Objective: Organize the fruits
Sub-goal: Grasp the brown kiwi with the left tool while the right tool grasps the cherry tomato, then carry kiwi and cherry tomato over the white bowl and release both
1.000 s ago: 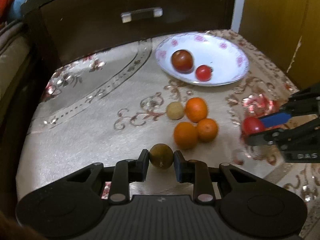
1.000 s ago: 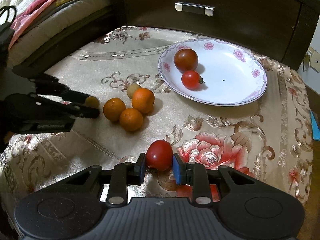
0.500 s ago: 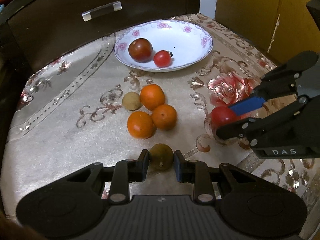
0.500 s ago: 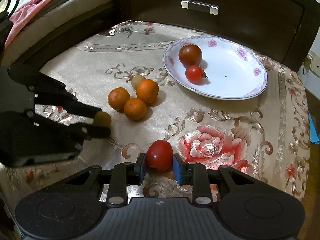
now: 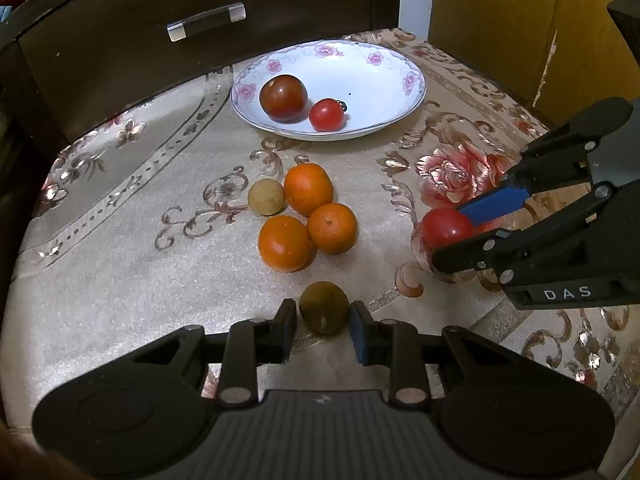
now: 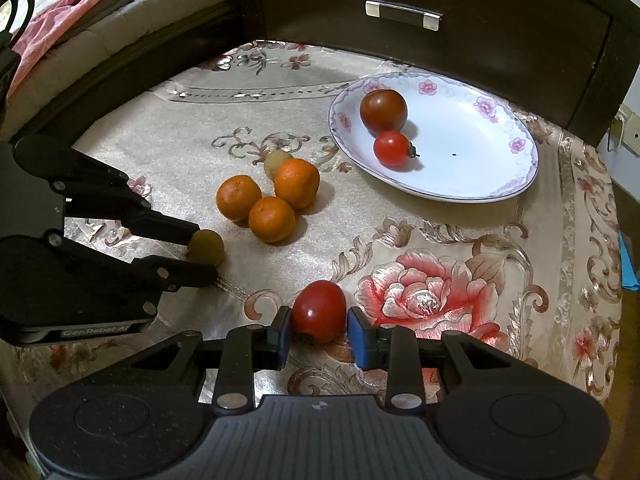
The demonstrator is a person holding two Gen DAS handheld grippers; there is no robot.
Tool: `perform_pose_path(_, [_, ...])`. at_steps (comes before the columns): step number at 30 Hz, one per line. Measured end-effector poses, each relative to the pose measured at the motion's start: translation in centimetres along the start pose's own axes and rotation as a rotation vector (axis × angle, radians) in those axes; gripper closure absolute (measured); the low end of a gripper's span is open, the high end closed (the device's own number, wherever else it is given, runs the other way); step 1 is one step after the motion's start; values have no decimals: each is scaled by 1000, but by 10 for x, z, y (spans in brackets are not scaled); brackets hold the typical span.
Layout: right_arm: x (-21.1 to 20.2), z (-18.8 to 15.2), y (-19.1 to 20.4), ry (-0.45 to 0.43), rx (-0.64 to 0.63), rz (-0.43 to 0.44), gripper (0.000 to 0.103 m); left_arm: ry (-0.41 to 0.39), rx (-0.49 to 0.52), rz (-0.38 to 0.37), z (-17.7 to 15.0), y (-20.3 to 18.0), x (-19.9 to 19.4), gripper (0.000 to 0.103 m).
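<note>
A brown-green round fruit (image 5: 323, 308) rests on the floral tablecloth between the fingers of my left gripper (image 5: 323, 312), whose jaws are opening, with thin gaps on both sides. My right gripper (image 6: 319, 320) is opening too. The red tomato (image 6: 319, 310) between its pads sits on the cloth, clear of the right pad. Each gripper shows in the other view: the right gripper (image 5: 448, 236), the left gripper (image 6: 205, 253). Three oranges (image 5: 308, 189) and a small pale fruit (image 5: 266, 197) lie clustered mid-table. The white flowered plate (image 5: 384, 80) holds a dark tomato (image 5: 283, 97) and a small red tomato (image 5: 327, 114).
A dark drawer front with a metal handle (image 5: 206, 22) stands right behind the plate. A wooden panel (image 5: 500, 20) rises at the far right. Bedding (image 6: 100, 12) lies beyond the table's left edge. The cloth drops off at the table's right side (image 6: 616, 240).
The left gripper has come in beside the right one with its fruit. Both pairs of jaws have widened a little, and gaps now show beside the brown-green fruit and the tomato.
</note>
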State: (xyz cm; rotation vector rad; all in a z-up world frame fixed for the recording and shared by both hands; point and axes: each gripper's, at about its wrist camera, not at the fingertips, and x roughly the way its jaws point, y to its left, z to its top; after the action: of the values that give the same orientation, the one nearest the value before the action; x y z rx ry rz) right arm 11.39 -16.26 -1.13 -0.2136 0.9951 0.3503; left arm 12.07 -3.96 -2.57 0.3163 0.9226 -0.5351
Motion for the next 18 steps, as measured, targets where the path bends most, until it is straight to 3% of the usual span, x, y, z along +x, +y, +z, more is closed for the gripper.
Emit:
perform_pose_path(6, [0,1,-1,5,8,-5,80,3,33,26,1,-6,0,68])
perform_pose_path(18, [-9,4,-5,-16,35,-3,82,-38,-1,-13,22,-8,-7,68])
